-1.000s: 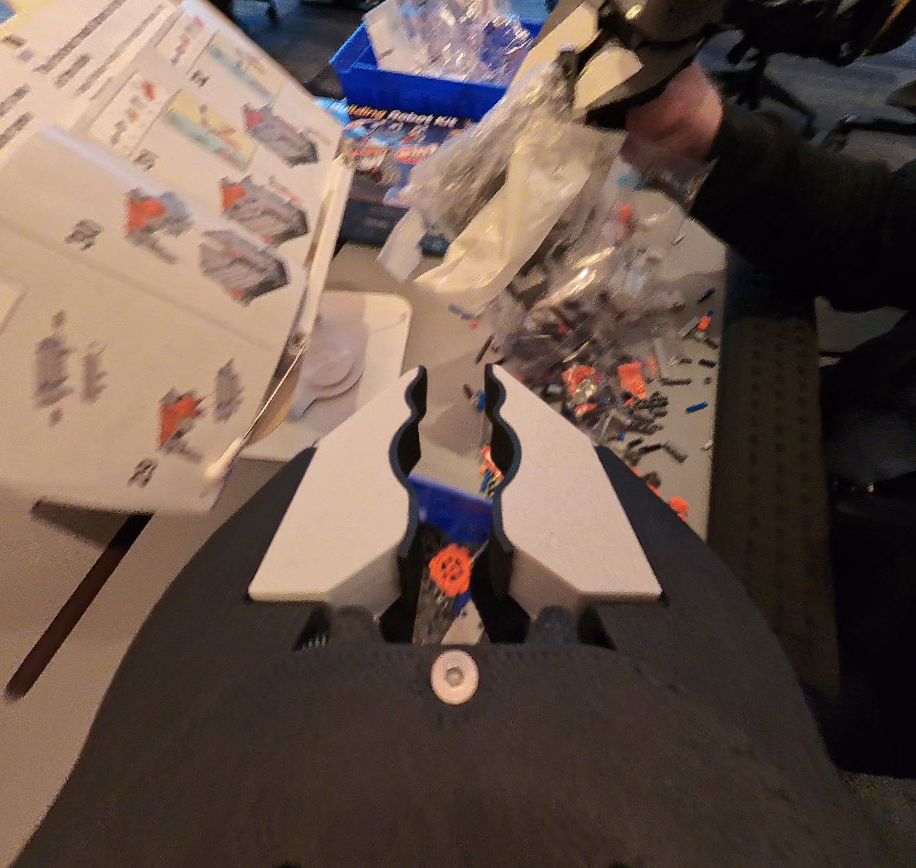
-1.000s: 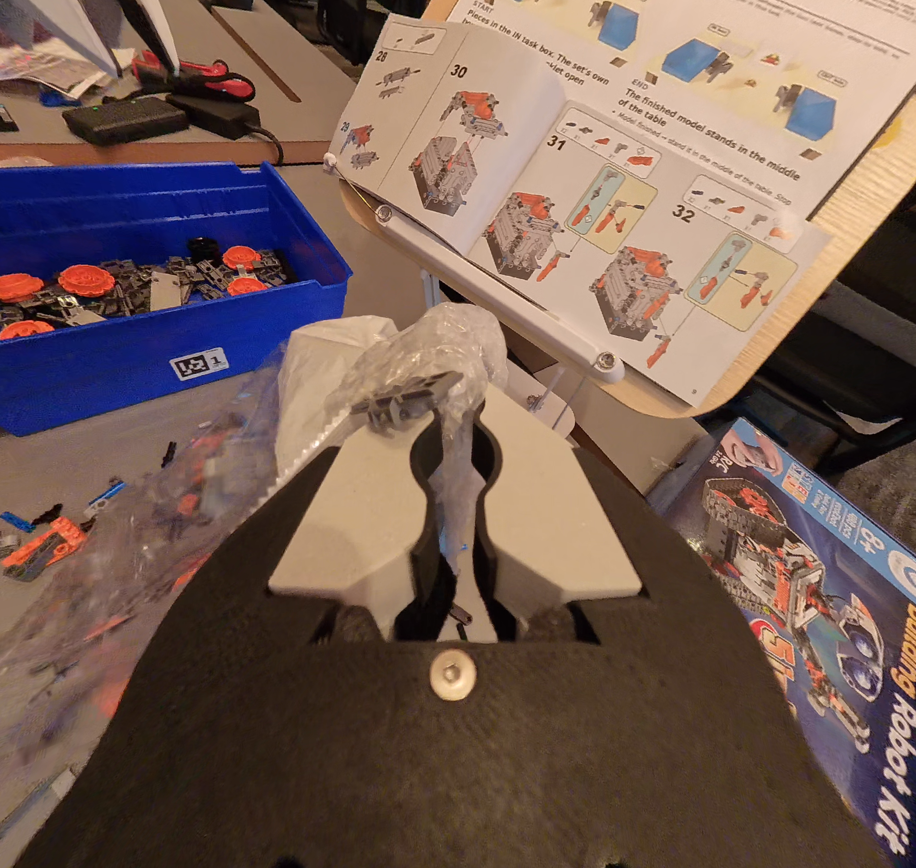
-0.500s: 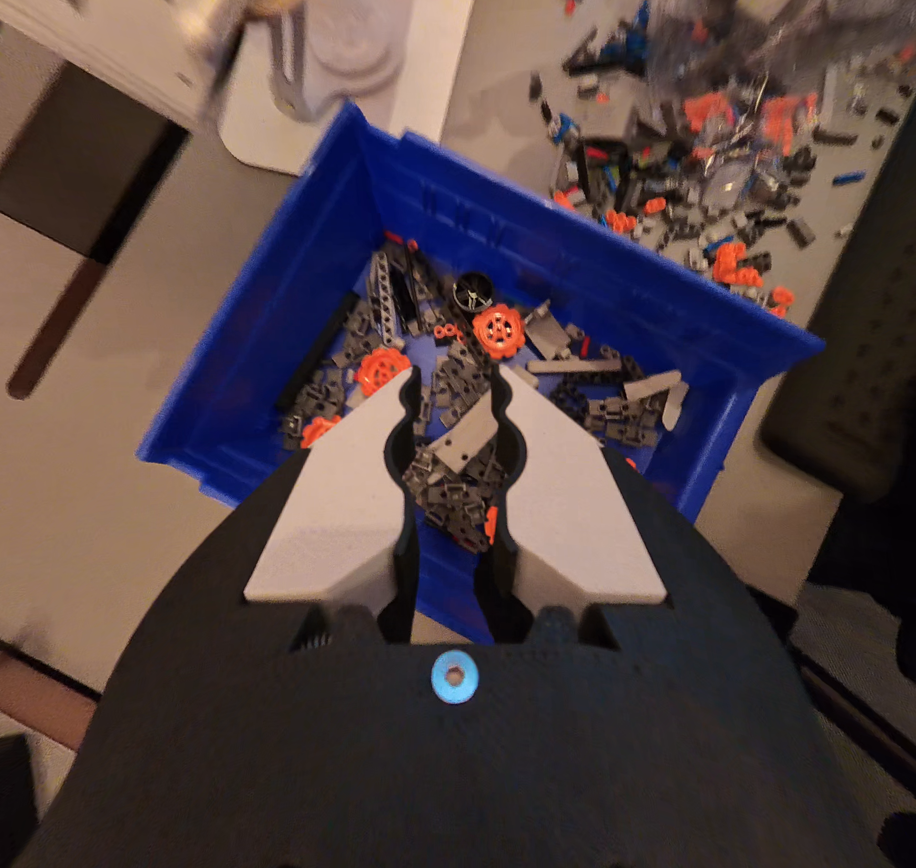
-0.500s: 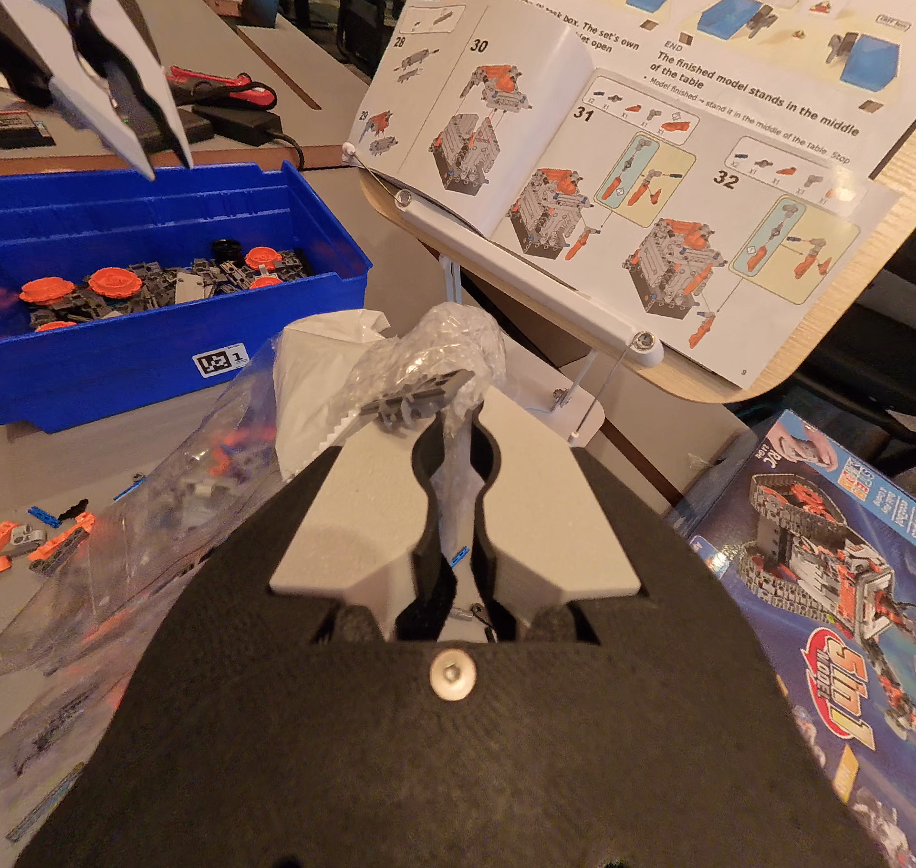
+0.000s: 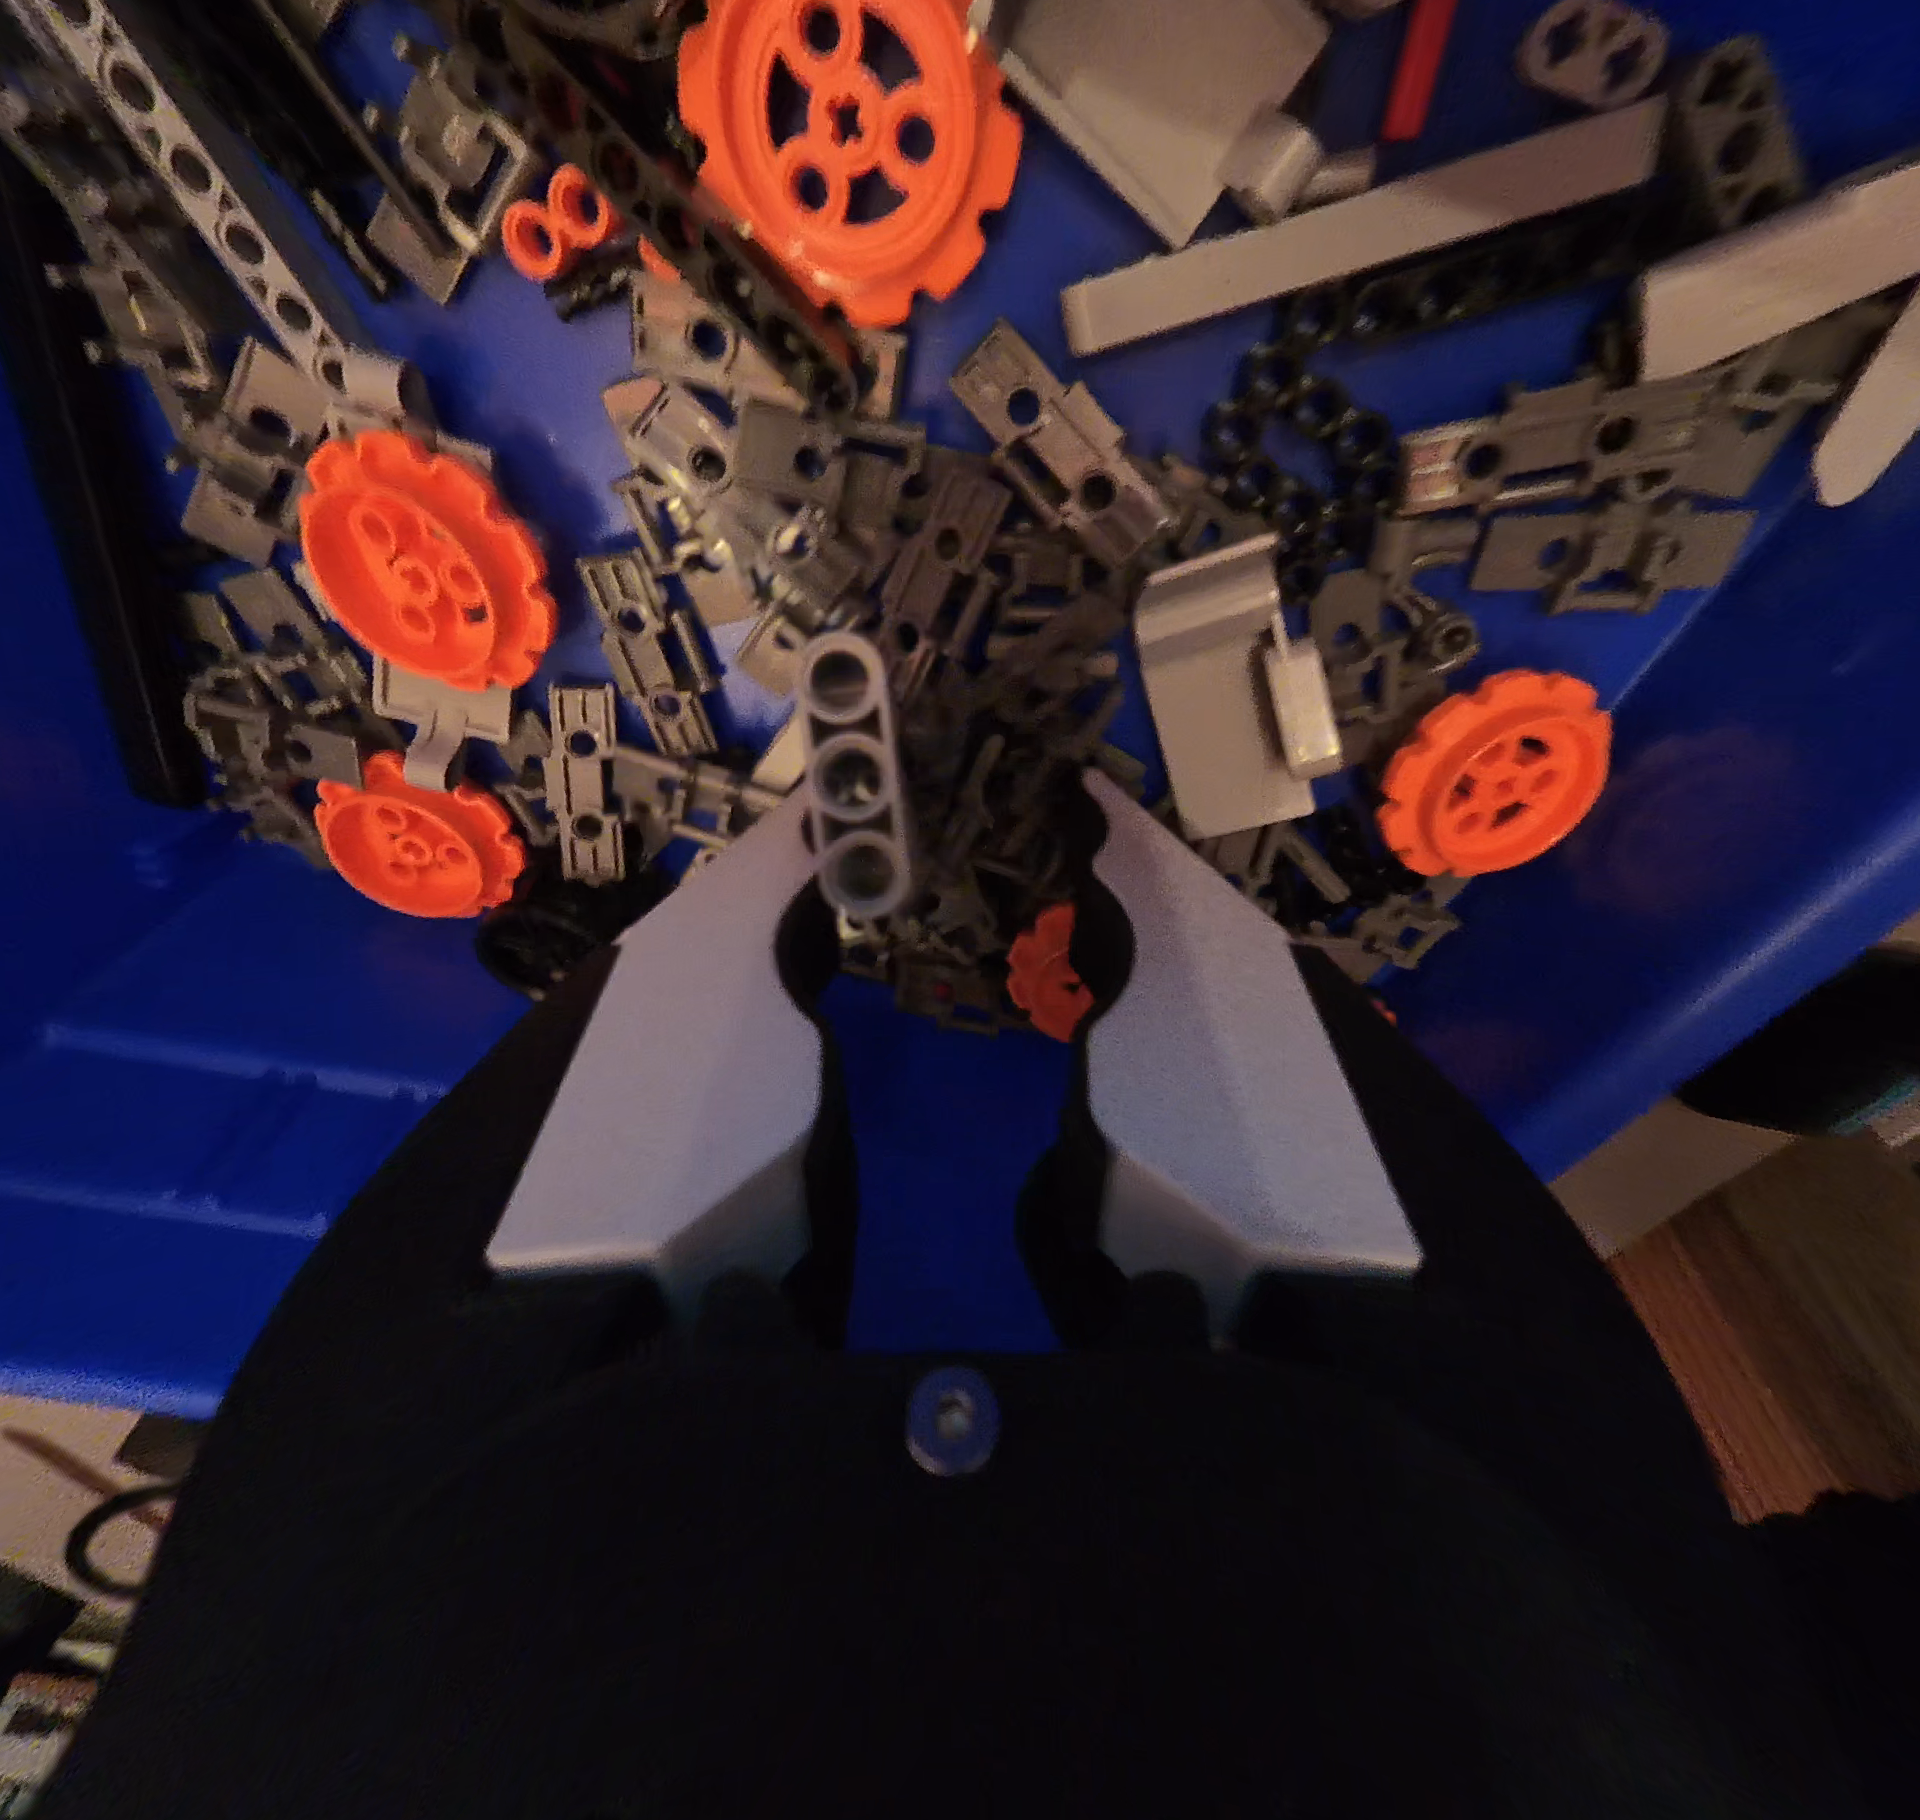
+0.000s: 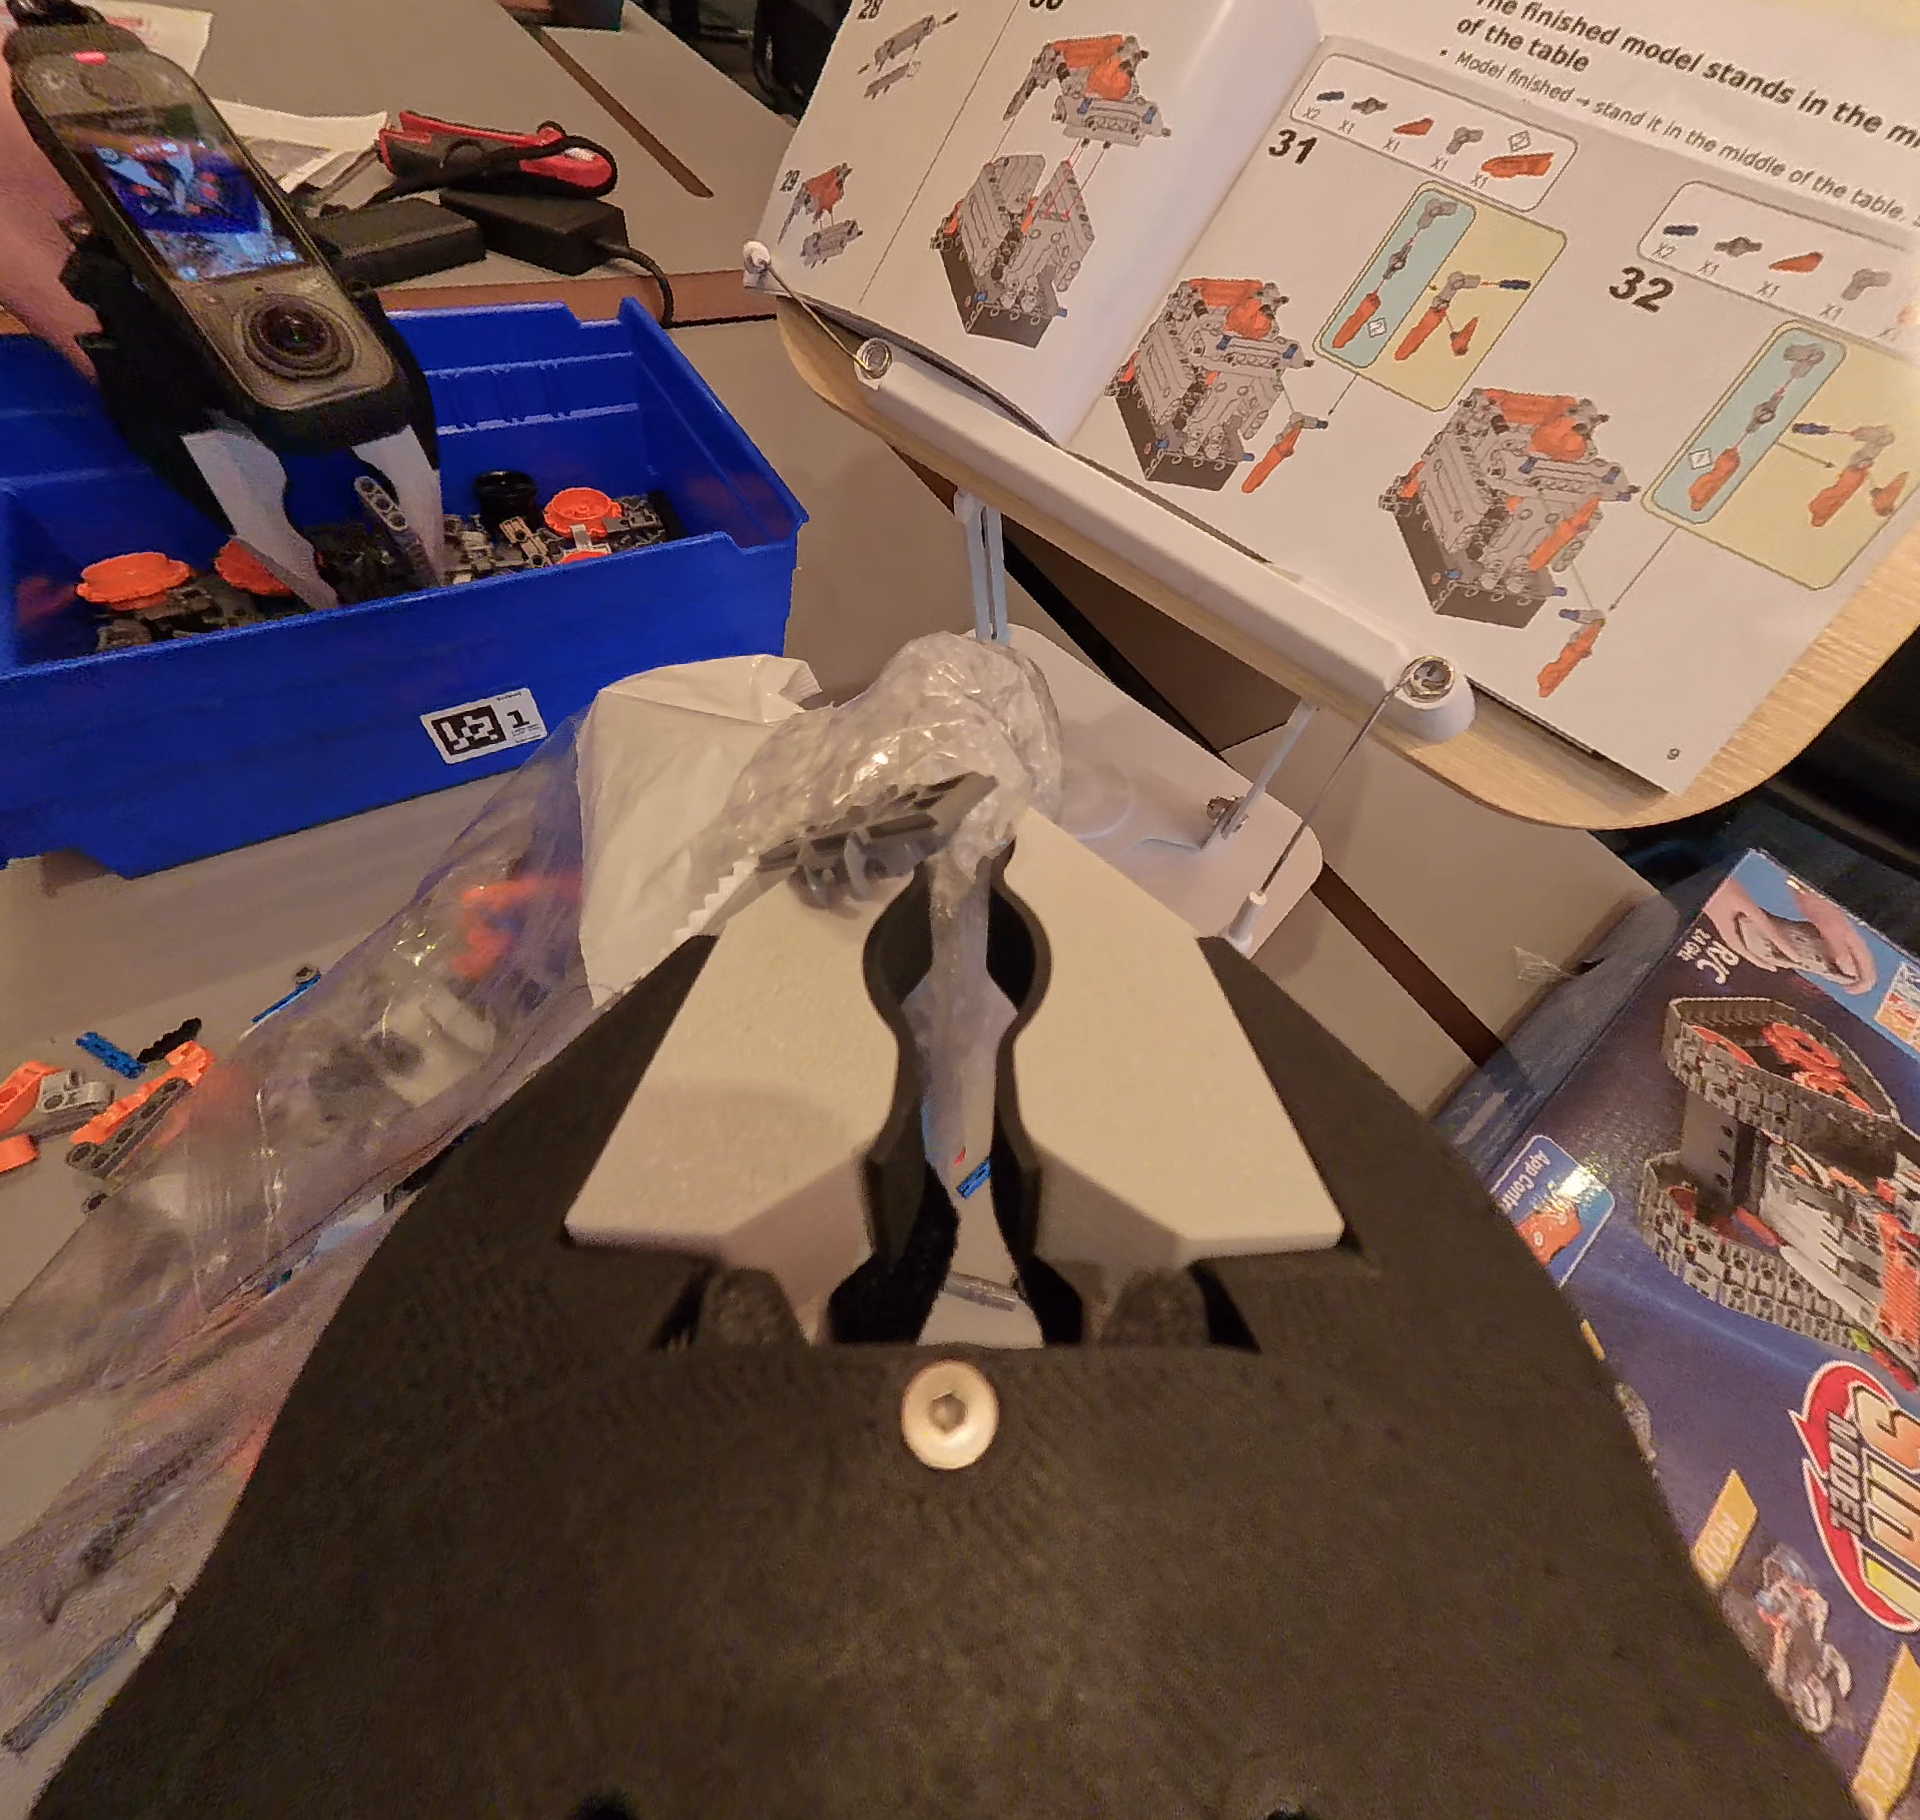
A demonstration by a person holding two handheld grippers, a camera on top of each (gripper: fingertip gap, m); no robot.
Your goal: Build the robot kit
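My left gripper (image 5: 945, 804) is open, its tips down inside a blue bin (image 5: 208, 1095) in a pile of dark grey track links (image 5: 966, 565). A light grey three-hole beam (image 5: 857, 773) stands between the jaws against the left finger. Orange toothed wheels (image 5: 847, 108) lie around. The right wrist view shows this gripper (image 6: 364, 565) in the bin (image 6: 416, 690) with the beam (image 6: 379, 513). My right gripper (image 6: 961, 897) is shut on the bunched neck of a clear plastic bag (image 6: 894, 742). The bag hangs to the left with small pieces inside.
An open instruction booklet (image 6: 1351, 316) rests on a tilted stand at the right. The kit's printed box (image 6: 1714, 1199) lies below it. Loose orange and blue pieces (image 6: 104, 1095) are scattered on the grey table. Red-handled scissors (image 6: 488, 144) and a black adapter (image 6: 520, 212) lie behind the bin. There is about 40 cm between the tips of the two grippers.
My left gripper has swung down from above the table into the blue bin and its jaws have opened wider. My right gripper has kept its hold on the bag, almost still.
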